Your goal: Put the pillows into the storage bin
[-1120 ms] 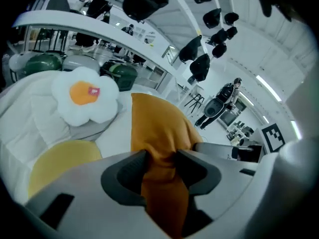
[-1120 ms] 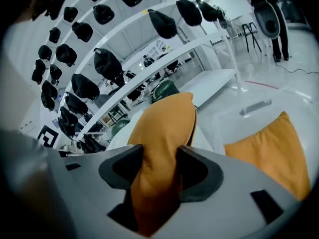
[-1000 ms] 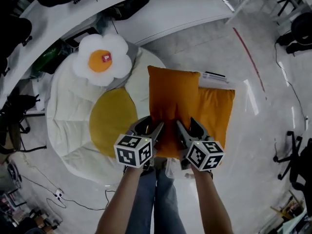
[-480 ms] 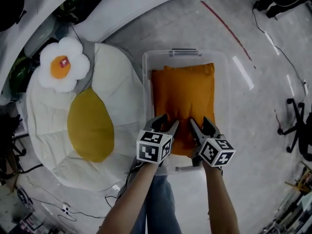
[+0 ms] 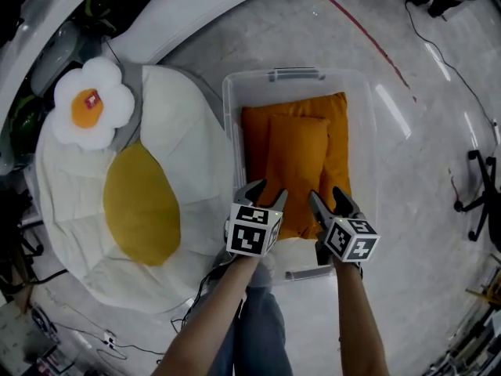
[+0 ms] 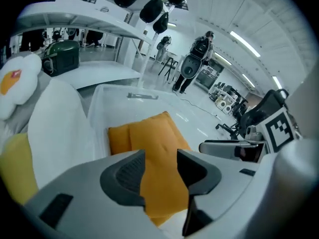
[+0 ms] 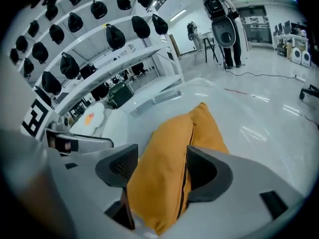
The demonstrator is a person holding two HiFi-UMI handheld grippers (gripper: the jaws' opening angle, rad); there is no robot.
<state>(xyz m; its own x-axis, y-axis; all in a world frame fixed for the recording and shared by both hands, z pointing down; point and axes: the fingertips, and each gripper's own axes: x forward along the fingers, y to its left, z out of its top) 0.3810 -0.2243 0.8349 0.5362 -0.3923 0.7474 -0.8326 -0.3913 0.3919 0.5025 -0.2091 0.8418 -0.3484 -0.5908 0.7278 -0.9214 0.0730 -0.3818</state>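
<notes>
Not much to read here tbh. There are the black-and-white square markers on the cubes of my left gripper (image 5: 266, 193) and right gripper (image 5: 327, 196). There's also a tiny red label (image 5: 91, 99) on the yolk of the small fried-egg cushion (image 5: 88, 108), too small to make out.

Both pillows are plain orange, soft and a bit rumpled. The lower pillow (image 5: 338, 131) lies flat in the clear storage bin (image 5: 232, 131). The top pillow (image 5: 297, 163) lies lengthwise on it, its near end by the bin's near wall at my grippers. A dark seam line runs along its edge.

My left jaws are clamped on that top pillow's near edge. My right jaws have just been opening and stand fairly wide, with the same pillow's edge between them, not squeezed.

The big egg-shaped beanbag (image 5: 117, 210) sits just beside the bin, on my left.
</notes>
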